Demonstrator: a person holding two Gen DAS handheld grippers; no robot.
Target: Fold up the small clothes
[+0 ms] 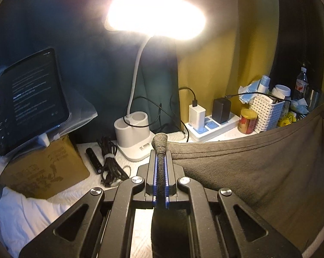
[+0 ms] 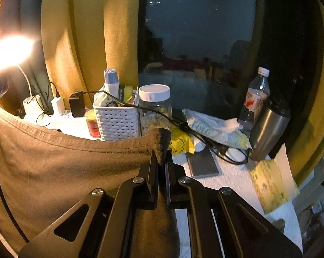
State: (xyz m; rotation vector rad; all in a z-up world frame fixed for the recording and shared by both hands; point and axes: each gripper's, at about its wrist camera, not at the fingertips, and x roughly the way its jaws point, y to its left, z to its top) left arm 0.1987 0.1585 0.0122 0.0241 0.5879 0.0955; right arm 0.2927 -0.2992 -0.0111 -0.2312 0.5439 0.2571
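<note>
Left wrist view: the left gripper [image 1: 159,150] has its fingers pinched tight on one corner of the grey garment [image 1: 258,172]; the hem runs off to the right, sagging in mid-air above the table [image 1: 93,191]; behind it glare the desk lamp [image 1: 155,15], a tablet [image 1: 30,101] and a power strip [image 1: 209,126].

Right wrist view: the right gripper [image 2: 162,157] is clamped just as firmly on the opposite corner; the cloth [image 2: 65,167] hangs to the left like a hammock, held up off the table; beyond stand a white basket [image 2: 116,122], a jar [image 2: 154,109], a water bottle [image 2: 256,99].

So we're at the spread-and-lift stage, I'd say; the garment is held up by both corners, no fold visible. Next move wants both hands lowering together, laying it flat on bare table, clear of that clutter and the cables.
</note>
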